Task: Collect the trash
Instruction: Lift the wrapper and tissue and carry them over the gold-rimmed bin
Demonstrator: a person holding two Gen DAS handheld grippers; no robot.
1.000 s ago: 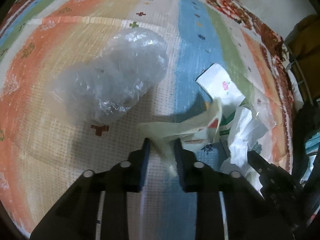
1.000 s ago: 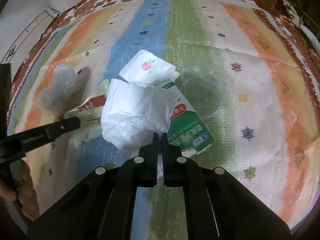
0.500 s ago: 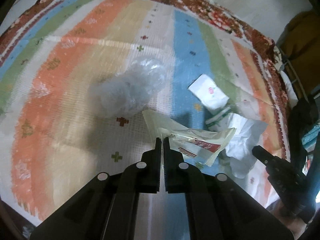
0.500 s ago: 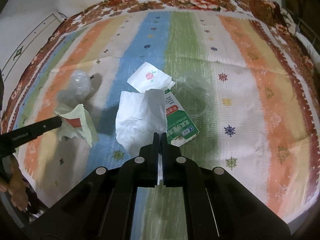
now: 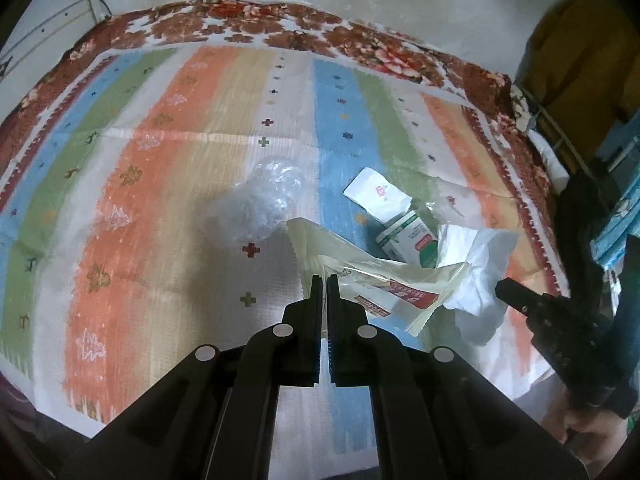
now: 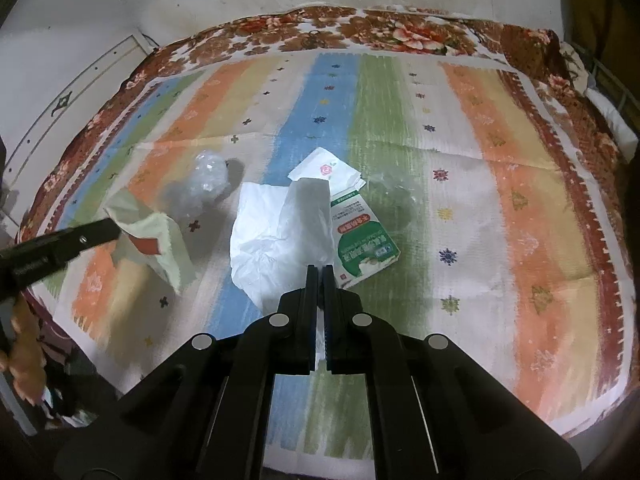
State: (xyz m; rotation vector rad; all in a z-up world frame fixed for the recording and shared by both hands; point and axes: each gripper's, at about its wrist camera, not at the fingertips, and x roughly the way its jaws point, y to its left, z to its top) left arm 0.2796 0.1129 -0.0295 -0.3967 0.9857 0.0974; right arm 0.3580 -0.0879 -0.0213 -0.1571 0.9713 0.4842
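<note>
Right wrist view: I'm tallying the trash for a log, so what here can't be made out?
- Green carton: near corner hidden behind the white tissue and the right hand-held gripper.
- Carton print: too small to read.
- Clear plastic beyond the carton: transparent, outline unclear.
- Cream wrapper: blurred, label unreadable.
- Where trash goes: no bin in view.

Both wrist cameras look steeply down onto one striped cloth [image 5: 168,184].
</note>
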